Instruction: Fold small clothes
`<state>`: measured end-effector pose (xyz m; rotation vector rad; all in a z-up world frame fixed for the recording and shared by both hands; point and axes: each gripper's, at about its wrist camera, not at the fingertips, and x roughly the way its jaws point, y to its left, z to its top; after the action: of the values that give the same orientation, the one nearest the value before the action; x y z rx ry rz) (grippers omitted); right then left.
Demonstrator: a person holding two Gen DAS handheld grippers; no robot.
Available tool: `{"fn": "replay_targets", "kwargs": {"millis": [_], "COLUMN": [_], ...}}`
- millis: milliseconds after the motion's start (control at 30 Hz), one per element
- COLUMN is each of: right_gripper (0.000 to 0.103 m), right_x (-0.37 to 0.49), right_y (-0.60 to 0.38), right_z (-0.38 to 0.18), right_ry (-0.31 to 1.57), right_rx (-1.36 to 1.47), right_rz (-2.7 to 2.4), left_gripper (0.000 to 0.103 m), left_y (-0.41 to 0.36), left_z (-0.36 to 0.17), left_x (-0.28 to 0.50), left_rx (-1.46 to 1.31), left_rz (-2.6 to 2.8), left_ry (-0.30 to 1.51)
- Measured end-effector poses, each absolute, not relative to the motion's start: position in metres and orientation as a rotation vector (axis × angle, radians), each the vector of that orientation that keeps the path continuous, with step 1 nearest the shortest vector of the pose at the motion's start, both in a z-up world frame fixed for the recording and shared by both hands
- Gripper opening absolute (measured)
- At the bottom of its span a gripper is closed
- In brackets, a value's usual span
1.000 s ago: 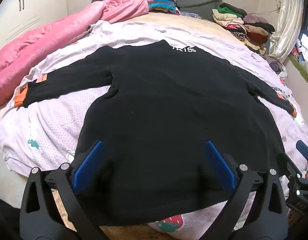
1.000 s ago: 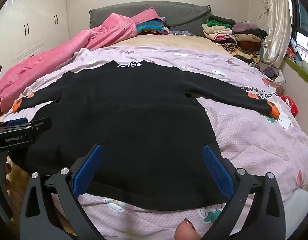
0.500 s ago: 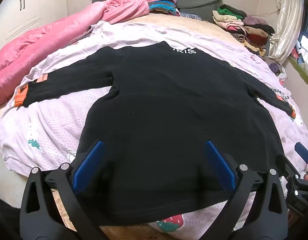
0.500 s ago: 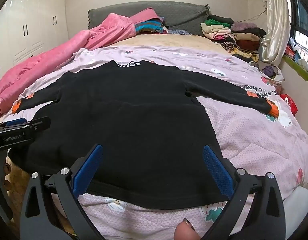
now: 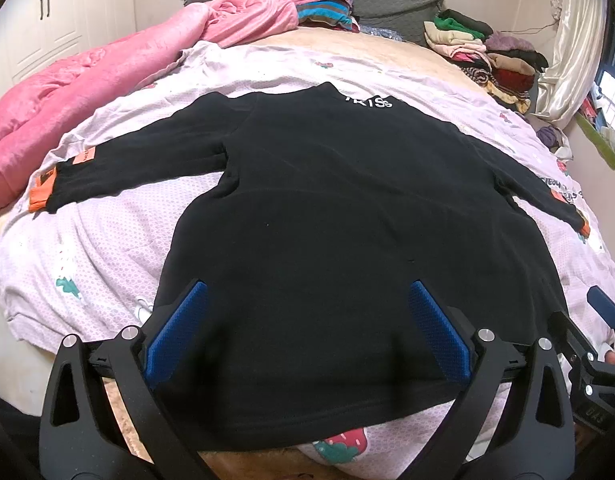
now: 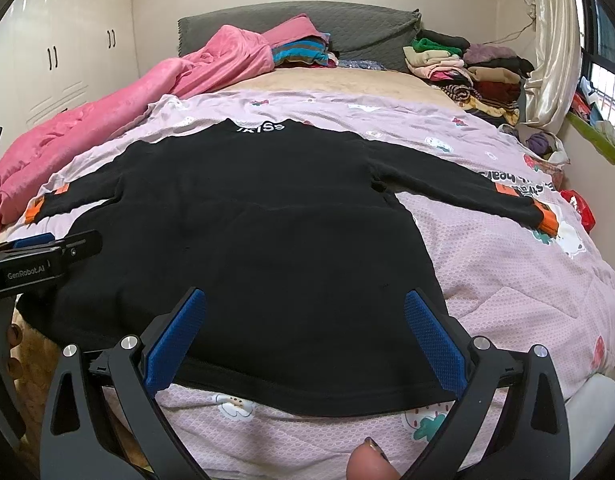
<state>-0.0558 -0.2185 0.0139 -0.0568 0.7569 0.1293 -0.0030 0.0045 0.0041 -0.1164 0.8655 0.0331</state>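
Note:
A small black long-sleeved top (image 5: 347, 220) with orange cuffs and white collar lettering lies flat, sleeves spread, on the lilac printed quilt (image 5: 107, 240); it also shows in the right wrist view (image 6: 267, 248). My left gripper (image 5: 307, 328) is open and empty, hovering over the top's hem on the left side. My right gripper (image 6: 305, 332) is open and empty over the hem on the right side. Each gripper shows at the edge of the other's view: the right one (image 5: 603, 320), the left one (image 6: 39, 256).
A pink blanket (image 5: 87, 80) lies along the bed's left side. Stacks of clothes (image 5: 479, 52) sit at the far right by the grey headboard (image 6: 347, 24). A curtain and window are at the right, white wardrobes at the left. The bed's near edge is just below the grippers.
Both grippers have drifted back slightly from the top; they stay open. The top has not moved.

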Motion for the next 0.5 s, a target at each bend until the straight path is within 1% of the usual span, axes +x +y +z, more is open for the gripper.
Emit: {"fn": "replay_targets", "kwargs": {"millis": [500], "right_gripper": [0.099], "right_x": [-0.056], "right_y": [-0.2175], "right_z": [0.0139], "right_ry": [0.756], "right_rx": [-0.057], "right_rz": [0.128], "left_gripper": [0.094], "left_y": [0.0039], "left_z": [0.0042], "left_x": [-0.0034], "left_rx": [-0.107], "left_rz": [0.035], "left_ry": [0.864]}}
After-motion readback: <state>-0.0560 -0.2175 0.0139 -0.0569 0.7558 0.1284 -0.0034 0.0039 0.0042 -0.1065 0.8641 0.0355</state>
